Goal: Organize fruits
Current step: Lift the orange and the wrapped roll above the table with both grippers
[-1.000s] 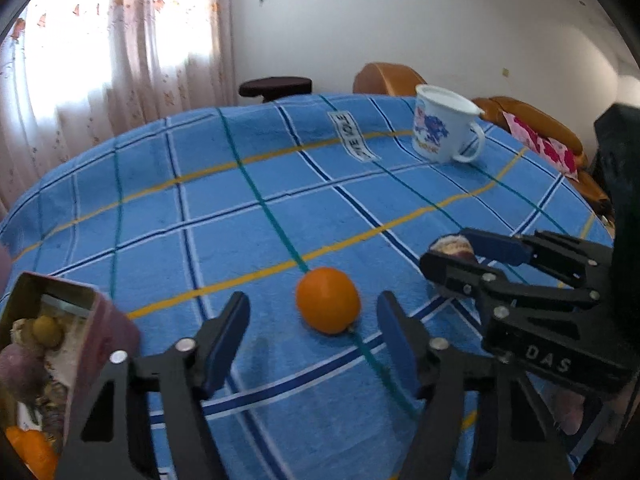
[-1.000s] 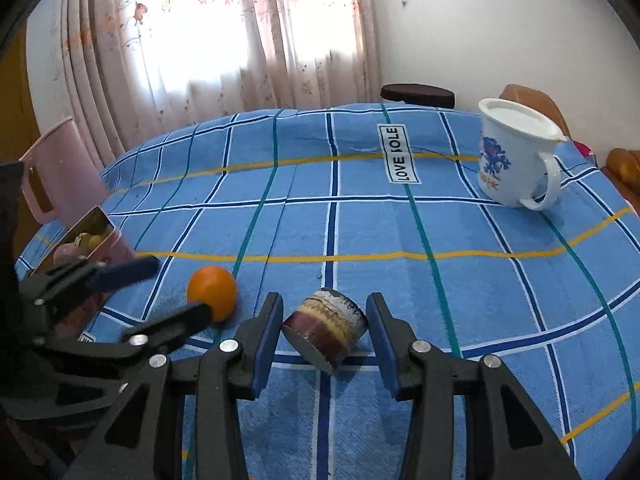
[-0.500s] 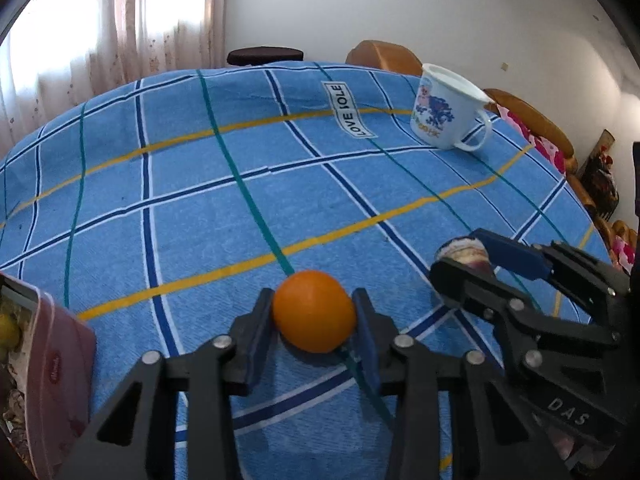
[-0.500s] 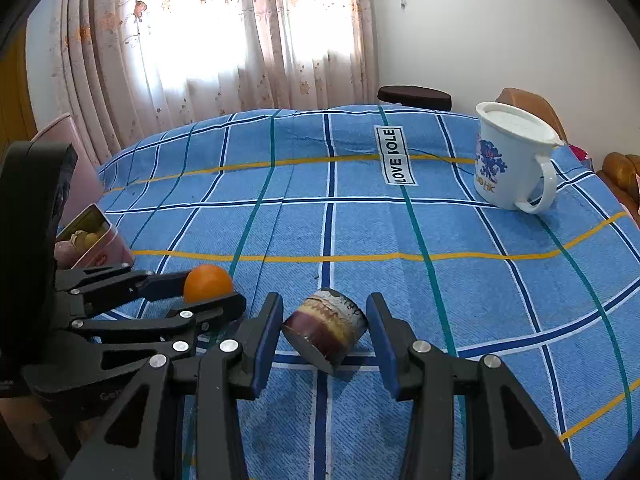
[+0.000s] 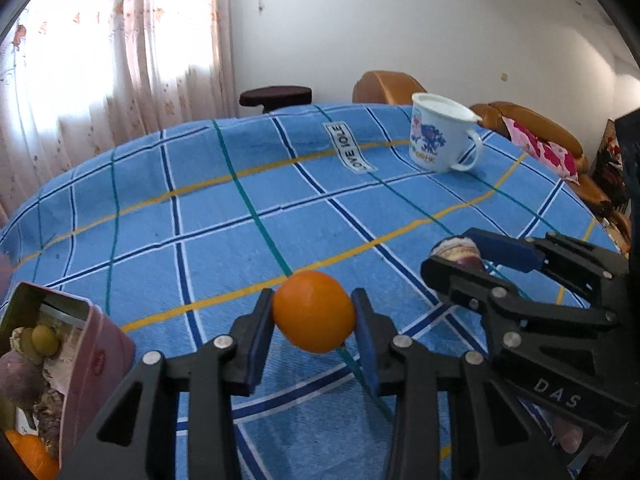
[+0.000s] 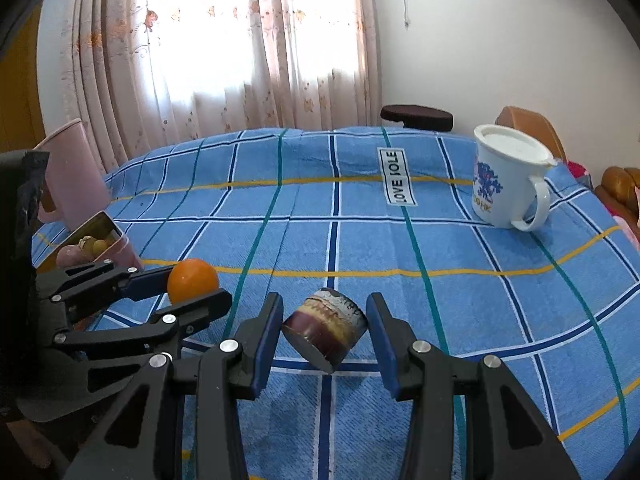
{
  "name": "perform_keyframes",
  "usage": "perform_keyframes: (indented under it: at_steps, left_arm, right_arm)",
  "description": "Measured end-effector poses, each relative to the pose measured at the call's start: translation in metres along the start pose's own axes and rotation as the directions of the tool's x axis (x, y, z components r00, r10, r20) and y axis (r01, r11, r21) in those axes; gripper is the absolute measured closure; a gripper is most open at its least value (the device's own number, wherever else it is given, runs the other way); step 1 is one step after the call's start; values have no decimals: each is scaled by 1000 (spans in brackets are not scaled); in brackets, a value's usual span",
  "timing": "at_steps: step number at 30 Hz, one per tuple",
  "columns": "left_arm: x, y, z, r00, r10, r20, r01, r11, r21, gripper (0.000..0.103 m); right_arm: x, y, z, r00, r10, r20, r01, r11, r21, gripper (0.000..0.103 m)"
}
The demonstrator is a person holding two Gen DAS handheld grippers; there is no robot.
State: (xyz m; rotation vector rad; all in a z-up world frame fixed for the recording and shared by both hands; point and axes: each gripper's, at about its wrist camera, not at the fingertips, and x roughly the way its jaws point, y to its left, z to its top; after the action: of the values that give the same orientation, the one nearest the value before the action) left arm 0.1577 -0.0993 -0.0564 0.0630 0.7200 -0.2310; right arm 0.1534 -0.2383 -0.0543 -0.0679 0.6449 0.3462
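An orange (image 5: 314, 312) sits between the blue pads of my left gripper (image 5: 313, 298), which is shut on it just over the blue checked tablecloth (image 5: 224, 240). The right wrist view shows the same grip at the left: left gripper (image 6: 198, 284), orange (image 6: 192, 280). My right gripper (image 6: 324, 304) is shut on a brown and purple banded cut fruit piece (image 6: 326, 330), tilted, with its flat cut face toward the camera. In the left wrist view the right gripper (image 5: 448, 250) shows at the right with that piece (image 5: 456, 248) at its tips.
A pink tin box (image 5: 100, 344) holding several fruits stands at the near left, also the tin box (image 6: 120, 246). A white mug (image 6: 504, 184) with blue print stands at the far right. A pink cup (image 6: 76, 176) is behind the tin. A dark stool (image 5: 276, 96) and brown sofa lie beyond the table.
My left jaws have closed from wide open onto the orange. The right gripper has kept its hold on the cut fruit piece and stayed in place.
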Motion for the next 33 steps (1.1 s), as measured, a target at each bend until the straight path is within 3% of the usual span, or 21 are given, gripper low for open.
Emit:
perform_keyframes:
  at_steps: [14, 33]
  left_arm:
    - [-26, 0, -4, 990, 48, 130, -47, 999, -9, 63]
    - [-45, 1, -10, 968, 87, 233, -82, 996, -31, 63]
  right_arm:
    - [-16, 9, -2, 996, 2, 84, 1, 999, -40, 58]
    - [-31, 15, -5, 986, 2, 167, 8, 998, -62, 58]
